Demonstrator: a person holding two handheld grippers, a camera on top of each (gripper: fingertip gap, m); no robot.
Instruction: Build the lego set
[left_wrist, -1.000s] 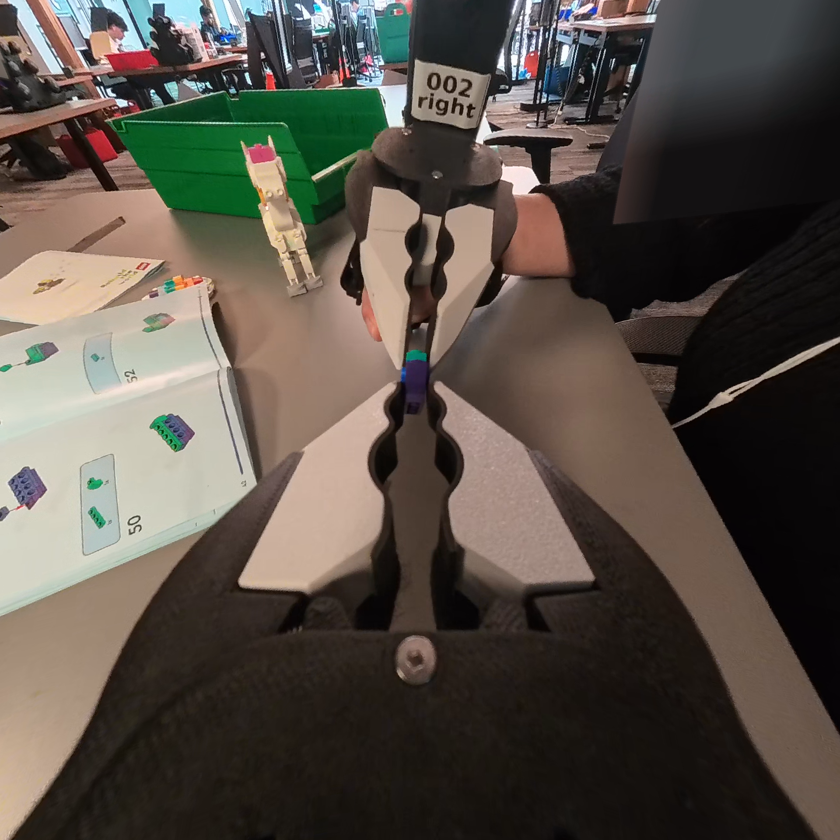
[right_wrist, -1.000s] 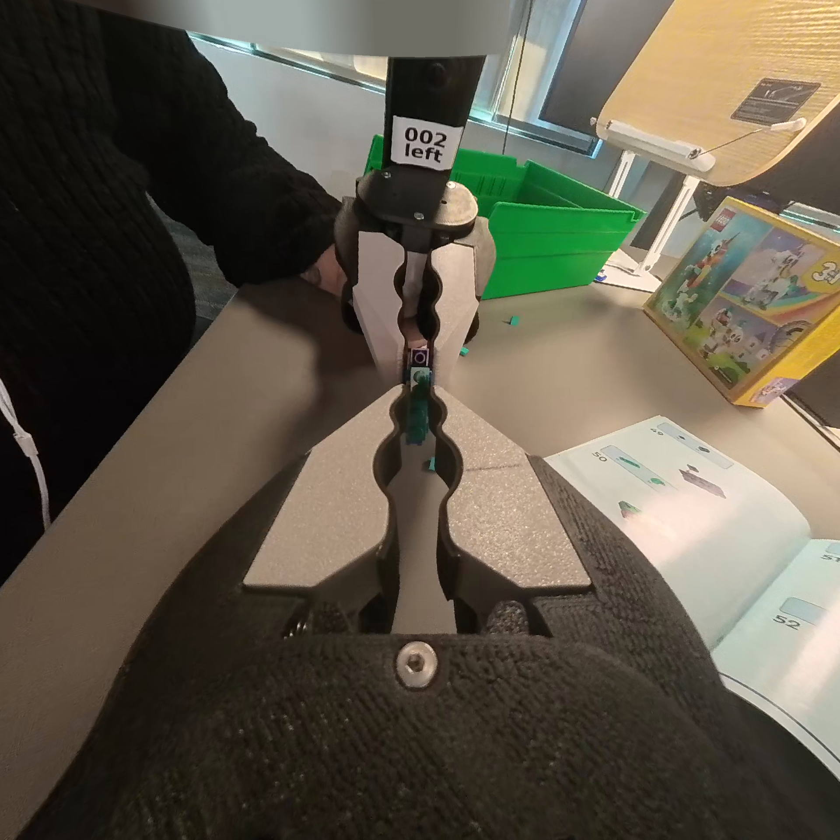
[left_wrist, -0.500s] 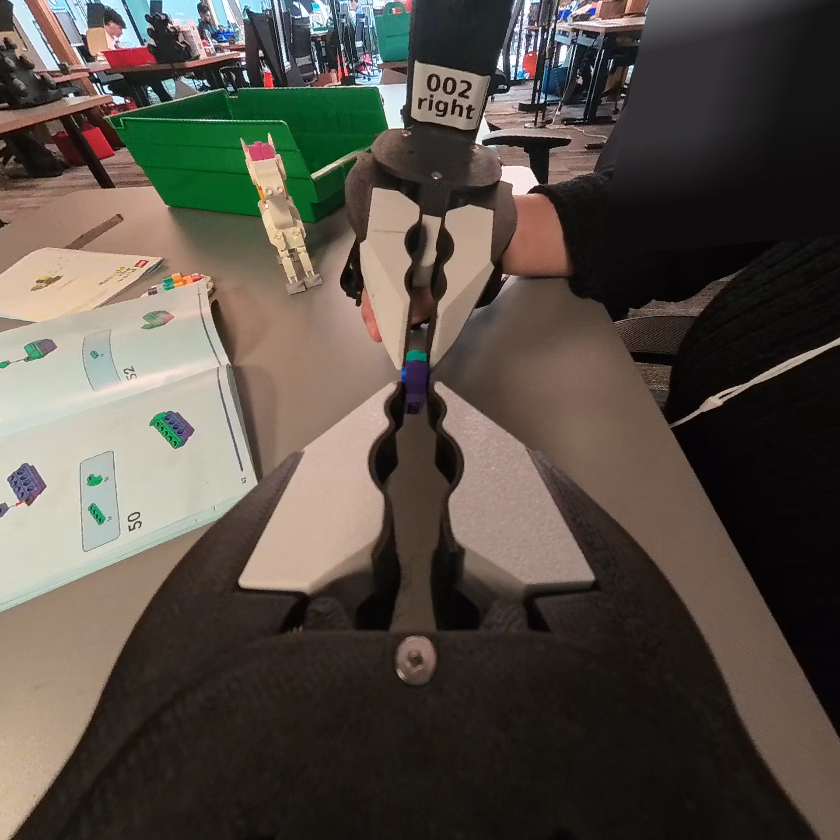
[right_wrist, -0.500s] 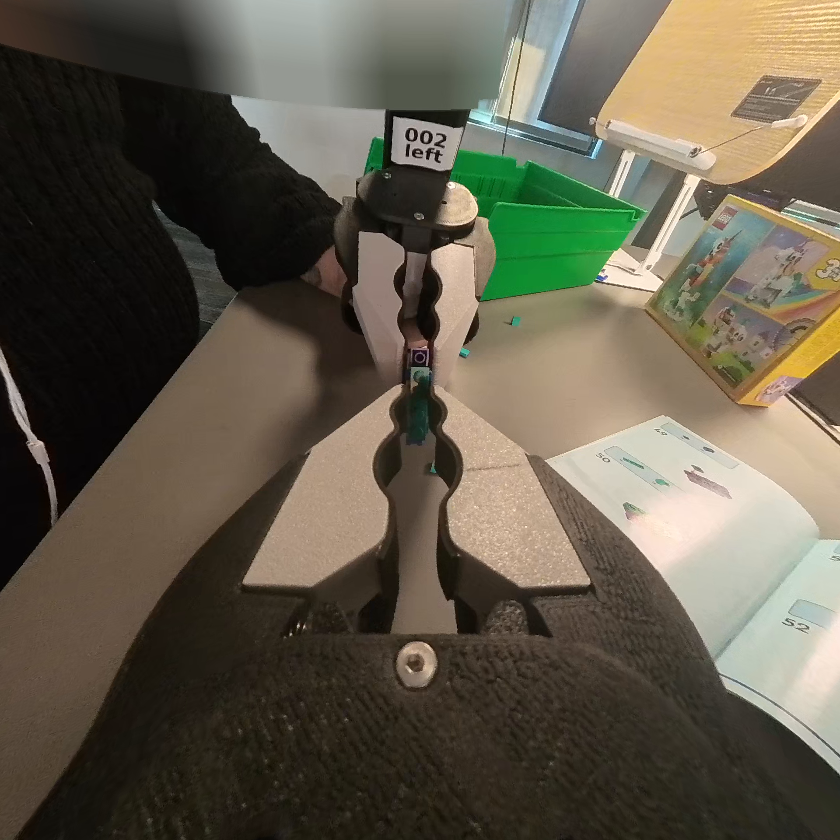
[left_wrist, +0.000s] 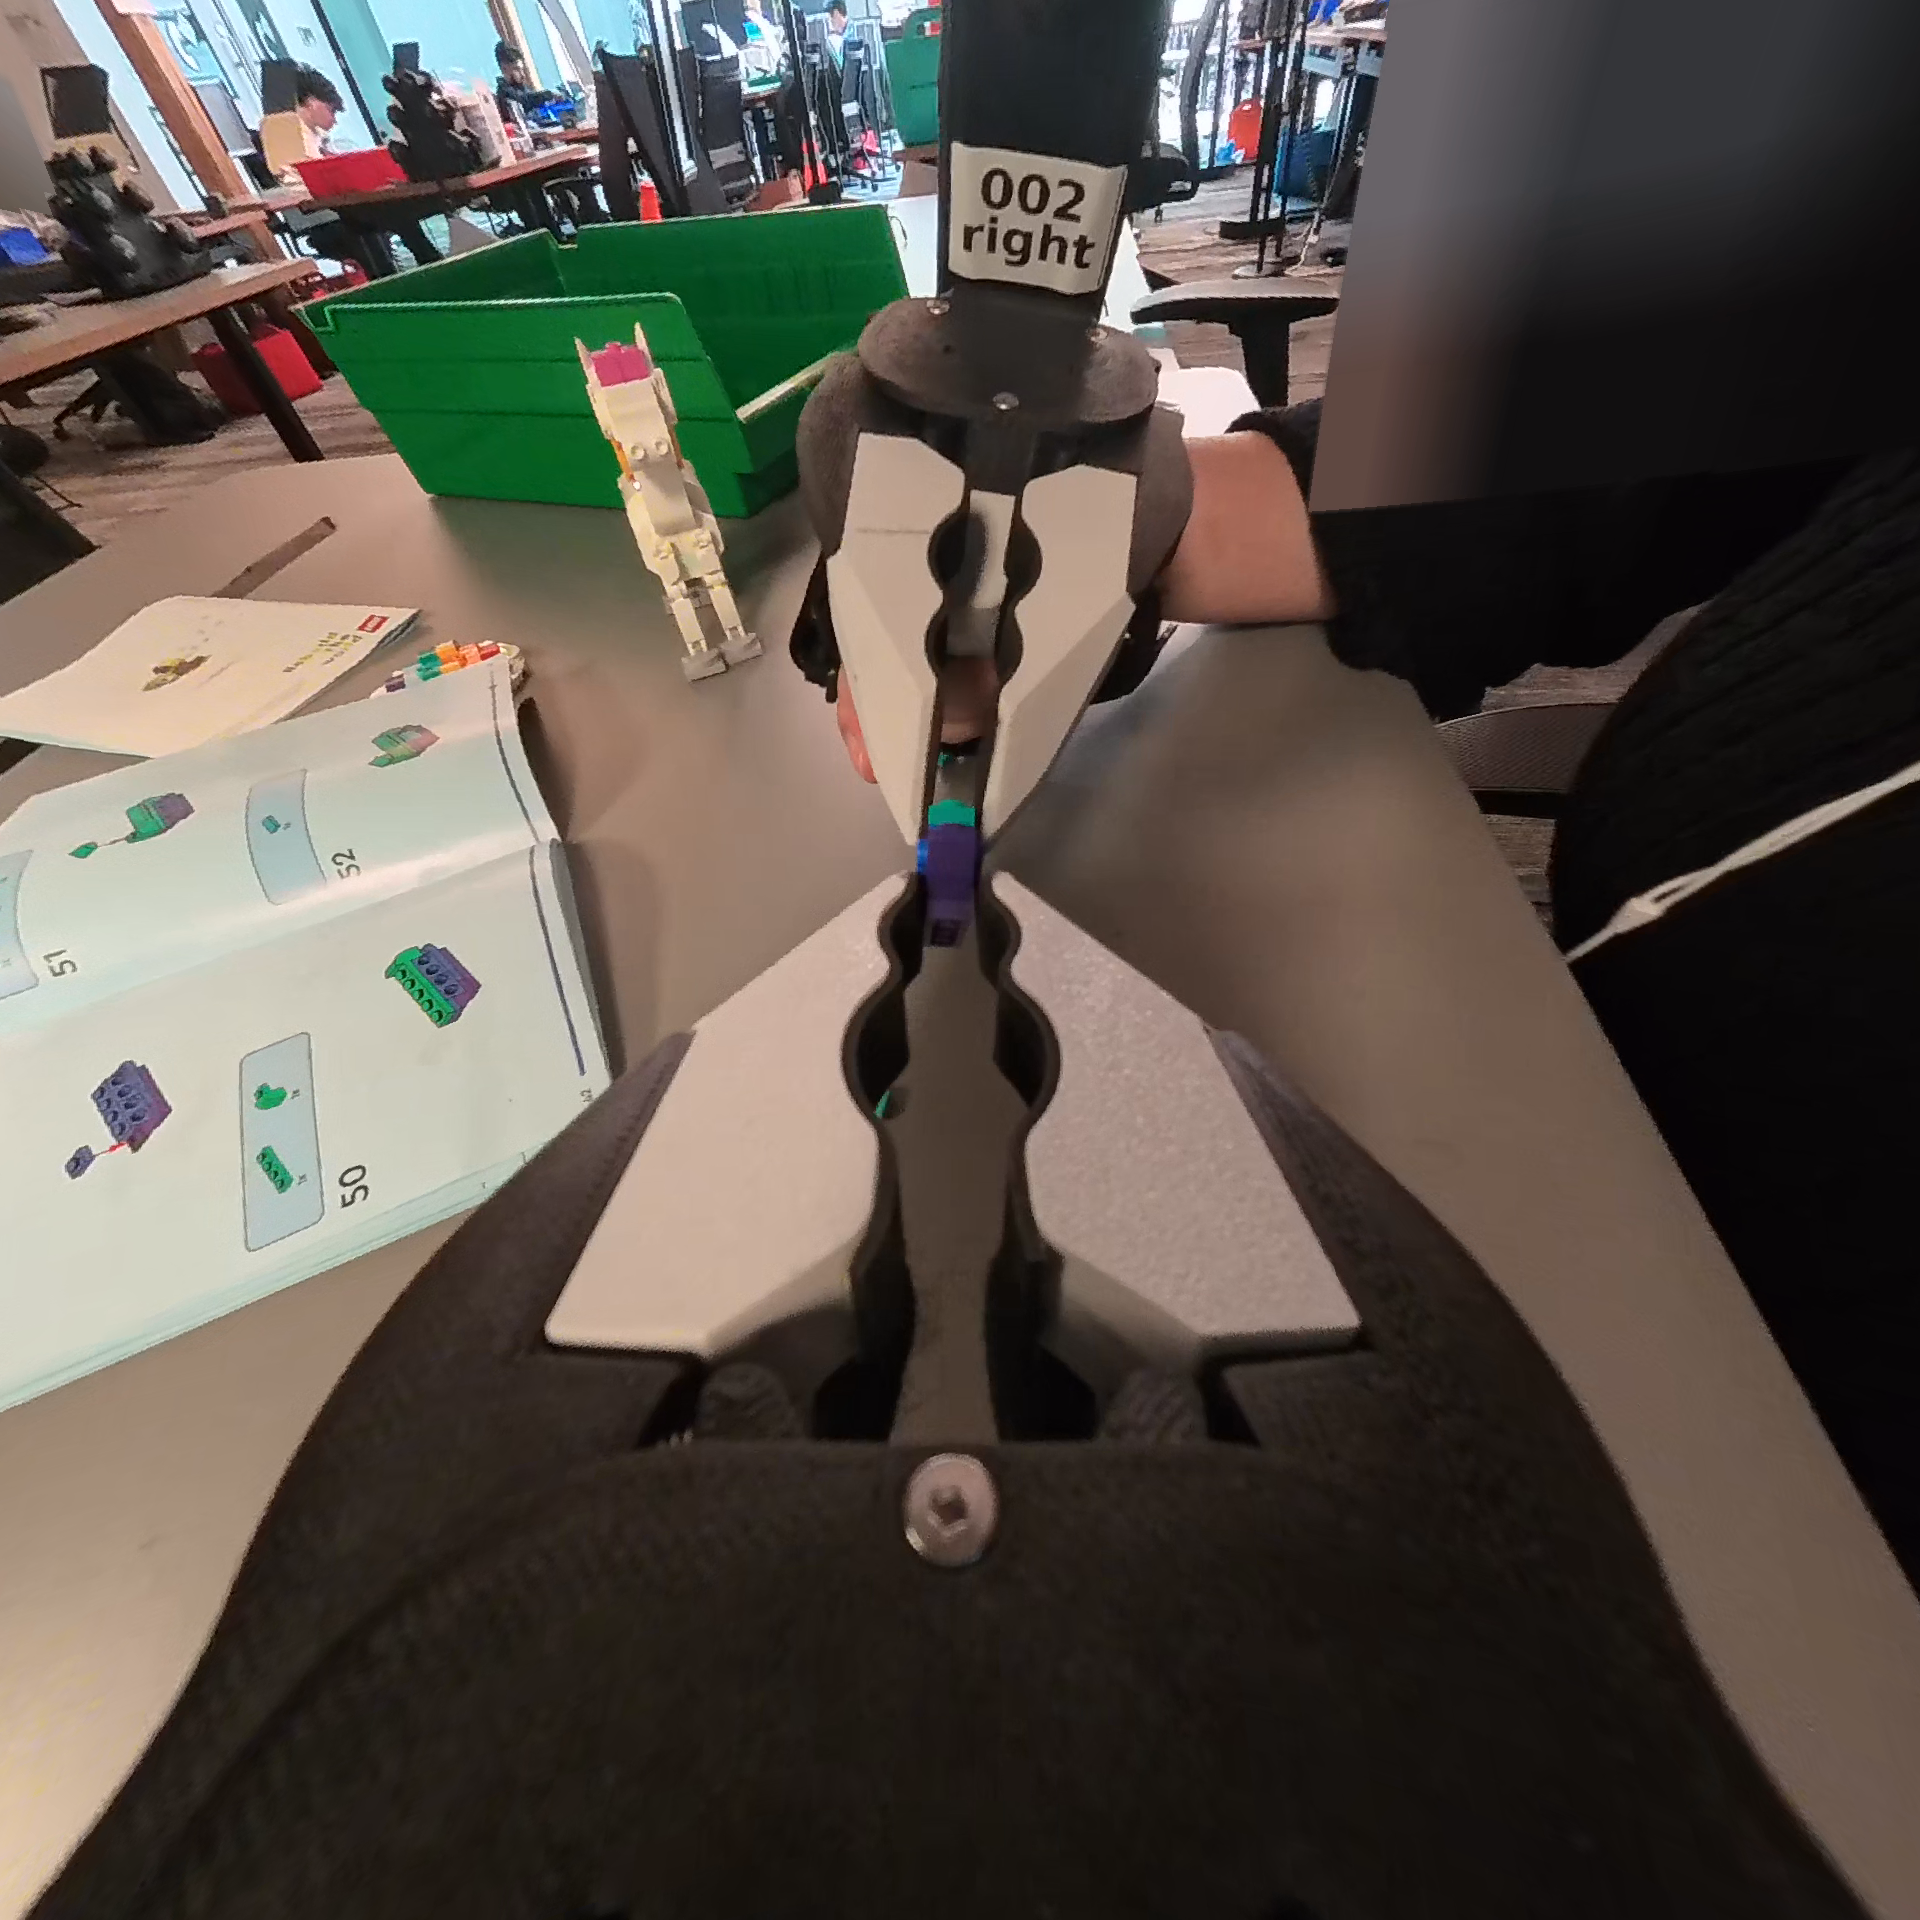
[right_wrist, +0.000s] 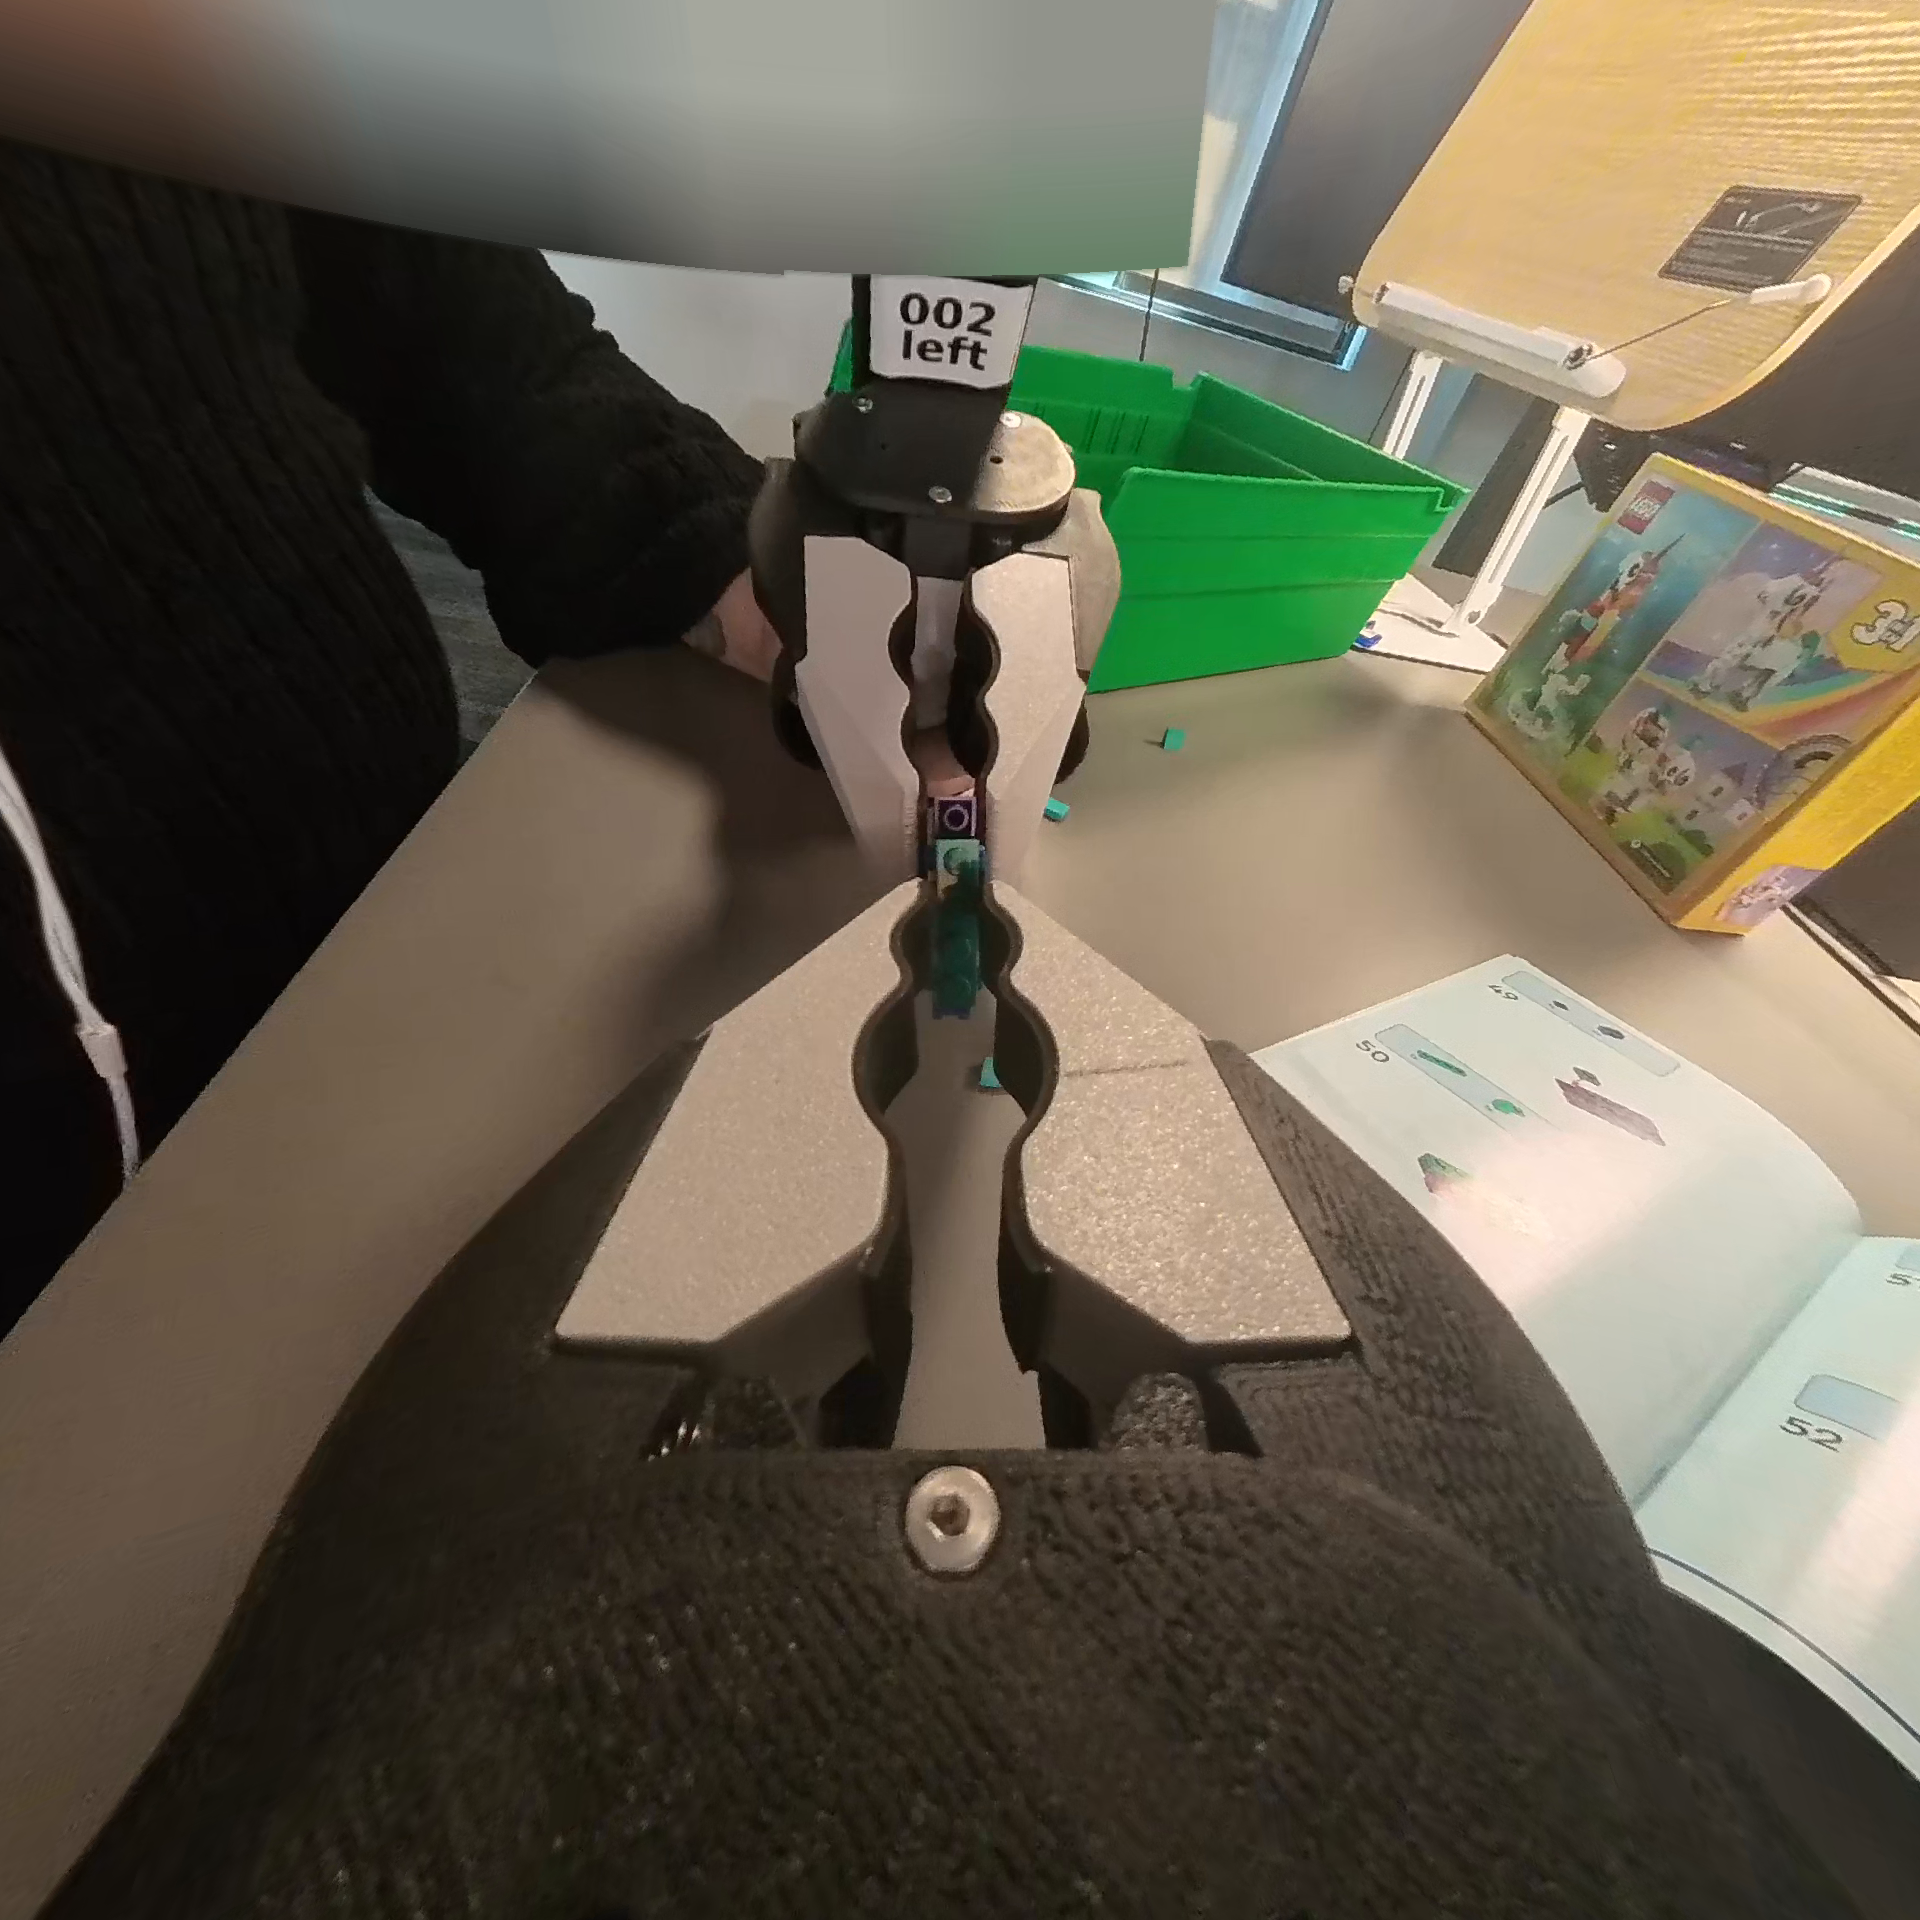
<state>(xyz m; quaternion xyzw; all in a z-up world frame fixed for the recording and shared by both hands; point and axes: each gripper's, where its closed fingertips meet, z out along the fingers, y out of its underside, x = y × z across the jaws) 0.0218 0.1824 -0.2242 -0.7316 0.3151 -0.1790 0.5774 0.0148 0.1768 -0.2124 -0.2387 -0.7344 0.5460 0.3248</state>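
Observation:
My two grippers meet tip to tip above the grey table (left_wrist: 1195, 790). My left gripper (left_wrist: 951, 885) is shut on a small purple brick (left_wrist: 948, 868) with a blue edge. My right gripper (right_wrist: 954, 896) is shut on a thin teal-green plate (right_wrist: 956, 966) that lies lengthwise between its fingers. The plate's end touches the purple brick (right_wrist: 955, 818). In the left wrist view the right gripper (left_wrist: 954, 821) points toward me with the teal piece (left_wrist: 951, 812) at its tip. In the right wrist view the left gripper (right_wrist: 956, 836) faces me.
A white unicorn model (left_wrist: 665, 499) stands before a green bin (left_wrist: 623, 353). An open instruction booklet (left_wrist: 260, 987) lies left, with a coloured brick strip (left_wrist: 457, 657) behind it. The set's box (right_wrist: 1704, 686) stands at the right. Loose teal pieces (right_wrist: 1174, 740) lie on the table. Less than 4 cm separates the two grippers' tips.

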